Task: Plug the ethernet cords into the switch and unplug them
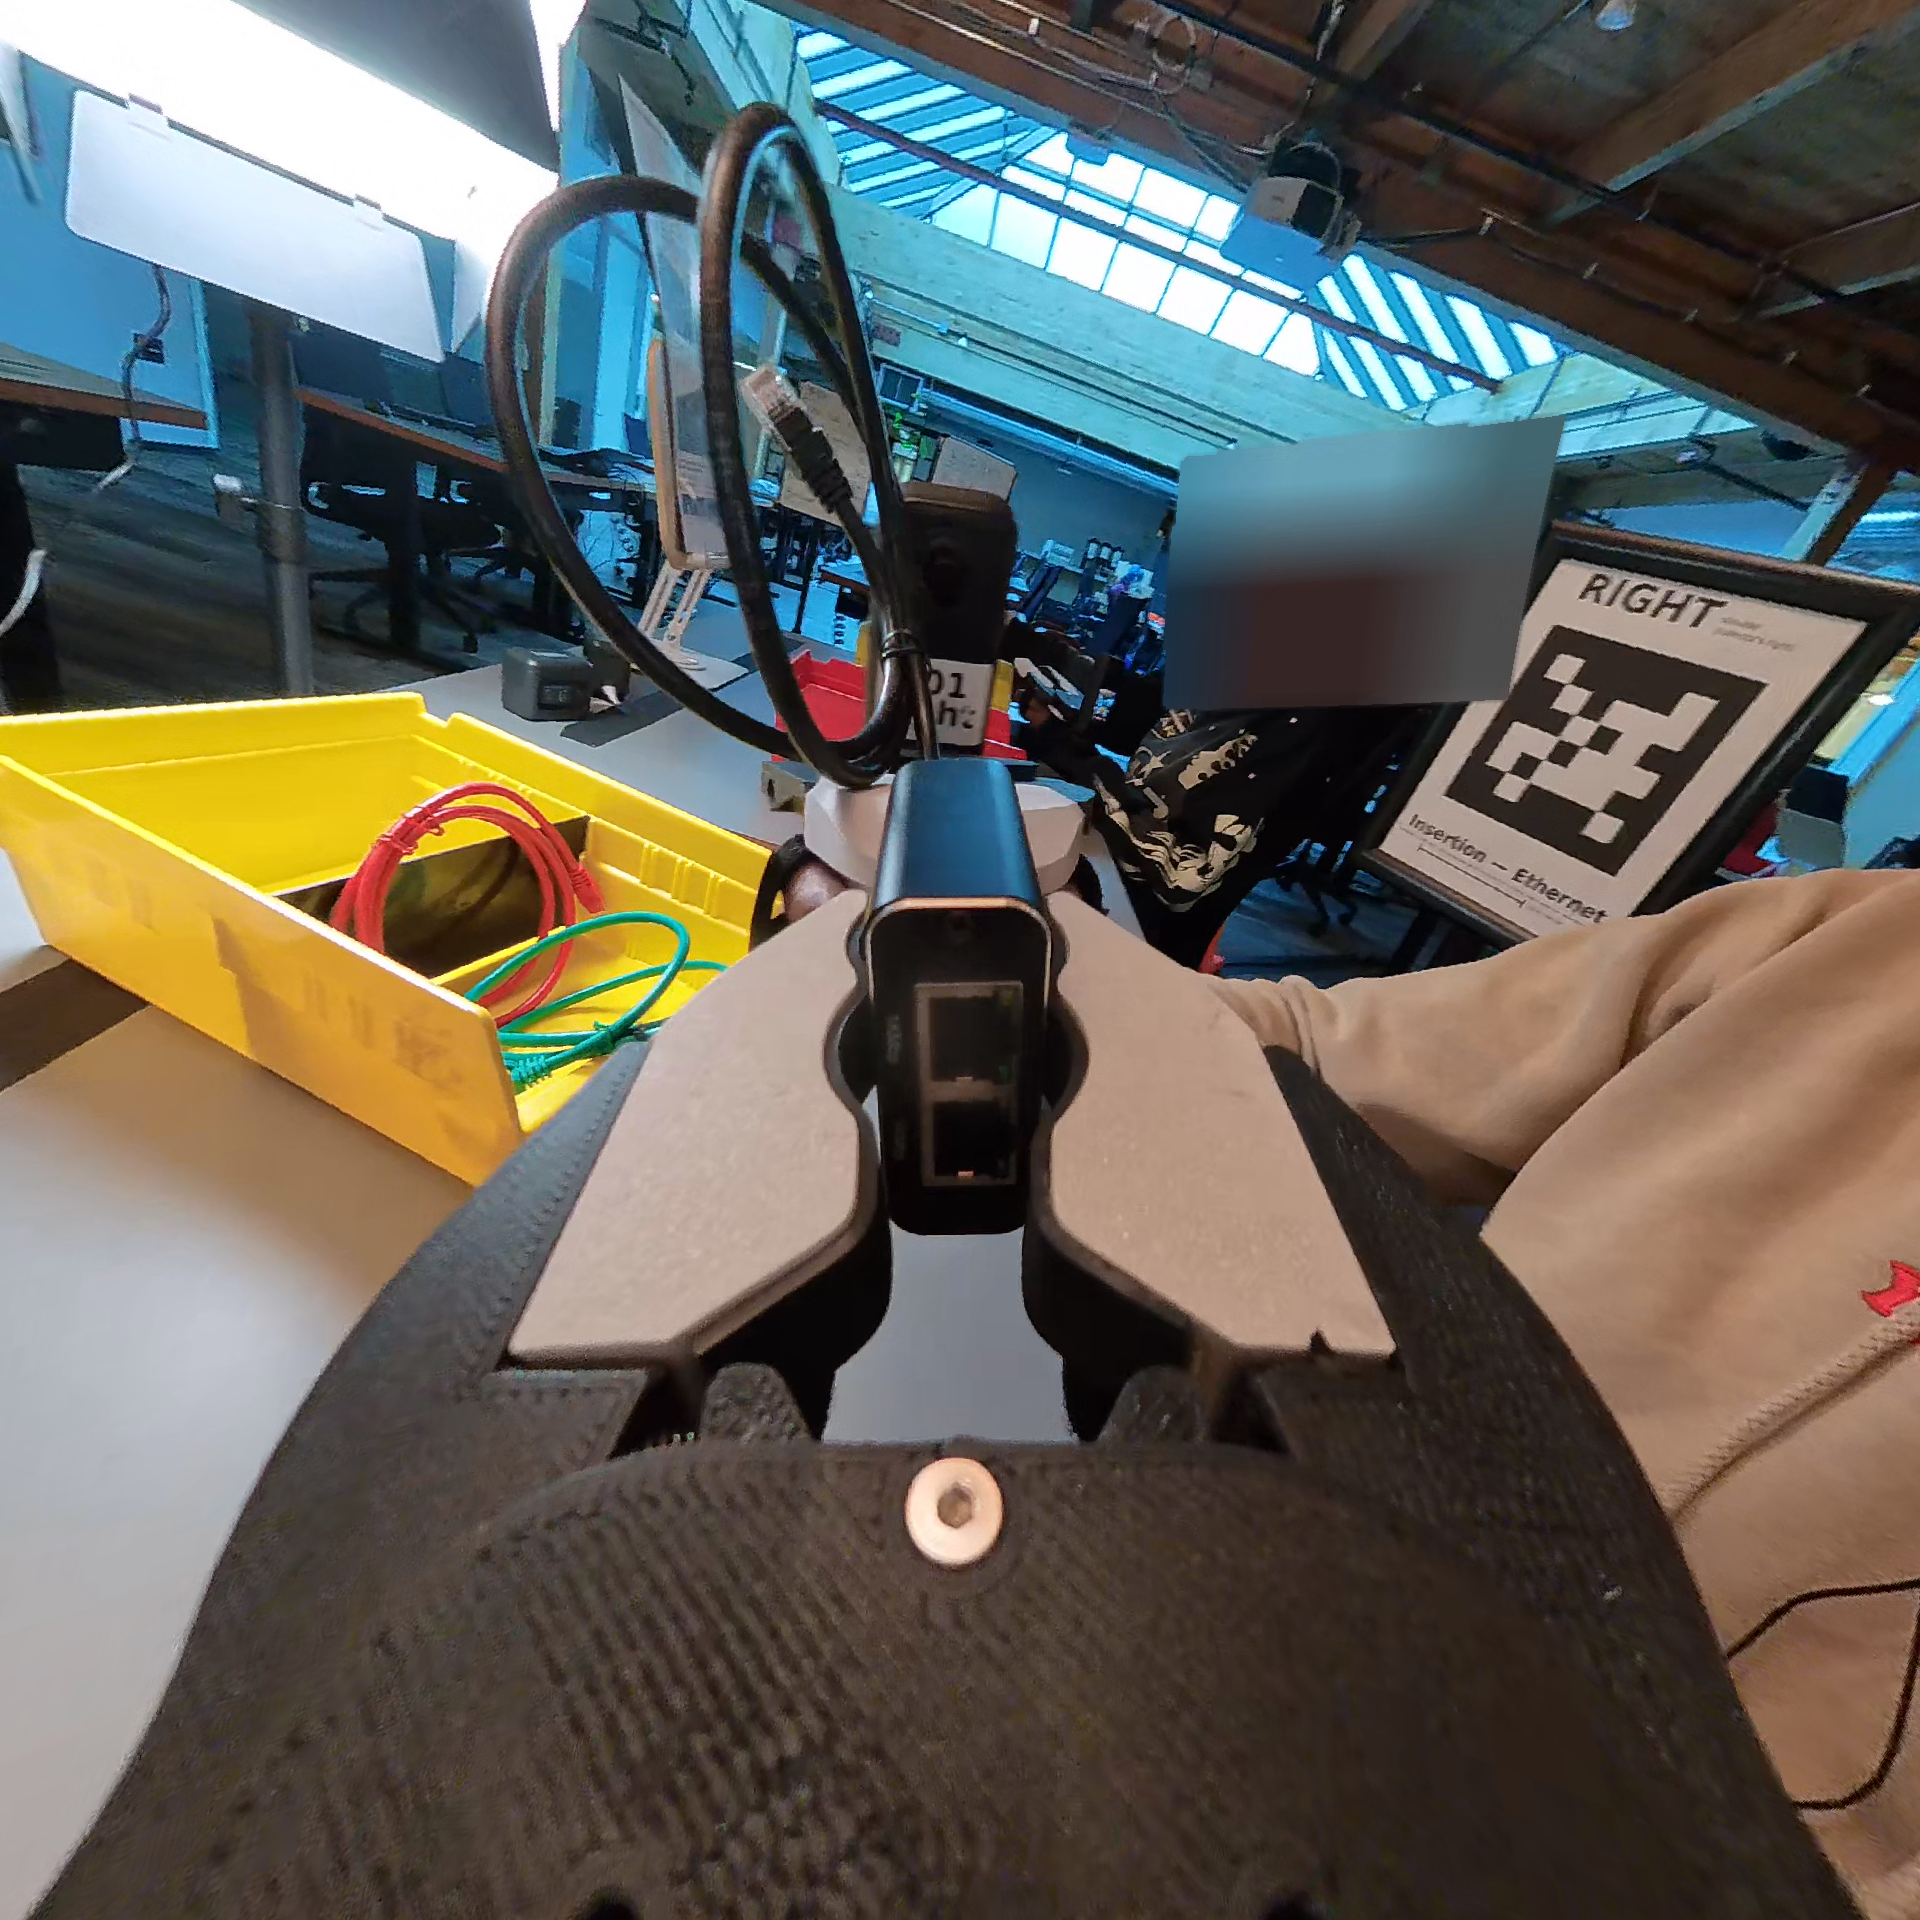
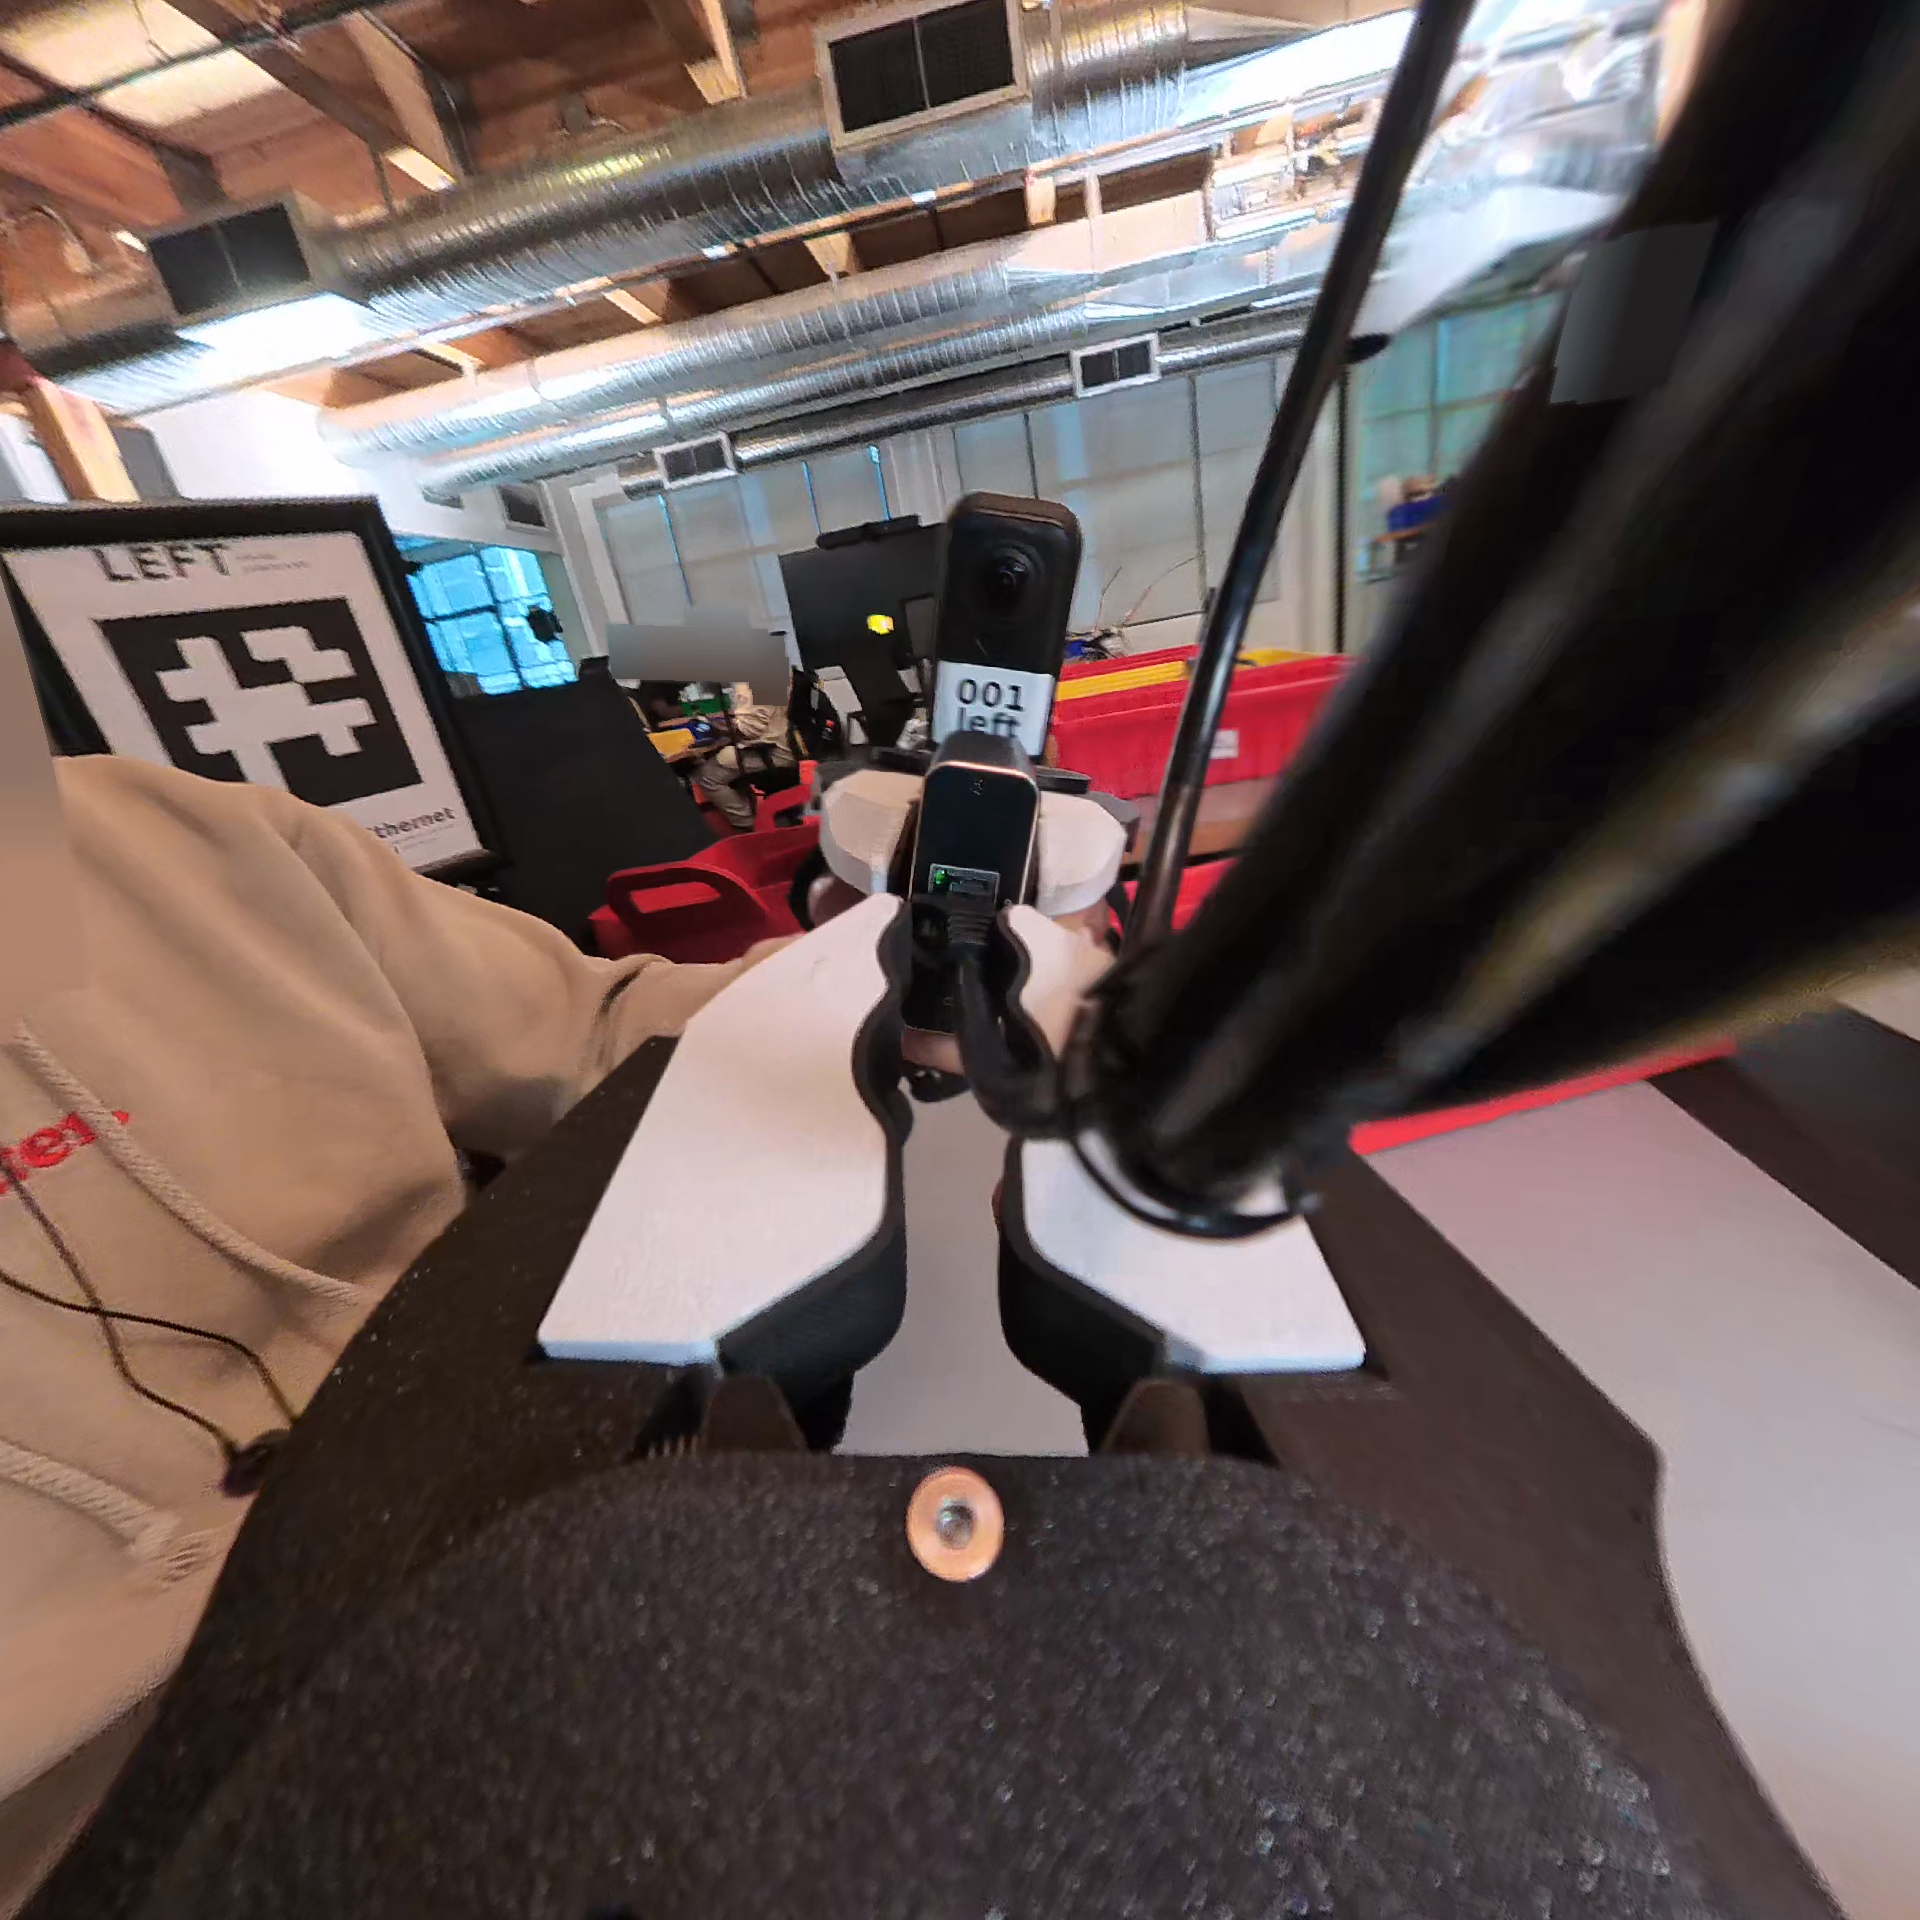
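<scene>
Grip was firm on one side: left tongs (image 1: 956, 1039) were clamped on the switch (image 1: 956, 1091), held in the air over the desk (image 1: 156, 1299). Its two near ports faced the left camera, and both were empty. Right tongs (image 2: 956, 987) met the switch from the far end, fingers drawn in around the plug of the black cord (image 2: 971, 935); they seemed to pinch it, though the contact itself was hard to make out. That plug sat in the lower port there, with a green light showing in the port above.

So one plugging looked done, judging by the seated plug. The cord's other plug (image 1: 774, 400) hung free at the top of its loop. A red cord (image 1: 457, 831) and a green cord (image 1: 603, 997) lay in the yellow bin (image 1: 260, 904) near the desk's left edge, untouched. Most of the plugging and all of the unplugging seemed left.

Whether the latch had clicked home could not be told. Coils of the black cord, close to the right lens and blurred, hid much of that side.
</scene>
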The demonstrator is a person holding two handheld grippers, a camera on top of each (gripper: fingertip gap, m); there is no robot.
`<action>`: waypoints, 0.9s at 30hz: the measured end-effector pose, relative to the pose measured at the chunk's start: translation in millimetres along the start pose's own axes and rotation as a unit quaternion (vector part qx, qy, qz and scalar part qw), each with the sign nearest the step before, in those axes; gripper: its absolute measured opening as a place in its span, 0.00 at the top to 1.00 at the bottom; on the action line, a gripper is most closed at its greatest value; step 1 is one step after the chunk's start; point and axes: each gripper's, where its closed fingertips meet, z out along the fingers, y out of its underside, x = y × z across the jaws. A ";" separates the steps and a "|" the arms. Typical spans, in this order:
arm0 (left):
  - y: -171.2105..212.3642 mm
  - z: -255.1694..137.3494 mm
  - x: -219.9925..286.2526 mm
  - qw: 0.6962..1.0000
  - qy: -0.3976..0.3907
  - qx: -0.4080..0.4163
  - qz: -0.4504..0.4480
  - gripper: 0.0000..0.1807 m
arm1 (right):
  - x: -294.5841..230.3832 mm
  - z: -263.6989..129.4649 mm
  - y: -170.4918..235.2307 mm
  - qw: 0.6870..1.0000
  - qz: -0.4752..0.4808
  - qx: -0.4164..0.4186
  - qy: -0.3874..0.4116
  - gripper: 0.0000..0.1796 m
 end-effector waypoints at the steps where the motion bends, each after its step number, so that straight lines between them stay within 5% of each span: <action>1: 0.0 -0.7 -1.5 1.000 -0.007 -0.002 0.004 0.85 | 1.5 0.5 0.8 1.000 -0.005 -0.006 0.009 0.93; 21: -10.1 -6.0 -3.3 0.989 -0.076 0.012 0.127 0.85 | 10.0 7.4 -8.1 0.976 -0.159 -0.010 0.147 0.91; 27: -26.3 -11.4 -4.0 0.982 -0.093 0.077 0.145 0.85 | 15.1 0.4 -20.1 0.969 -0.169 0.005 0.181 0.93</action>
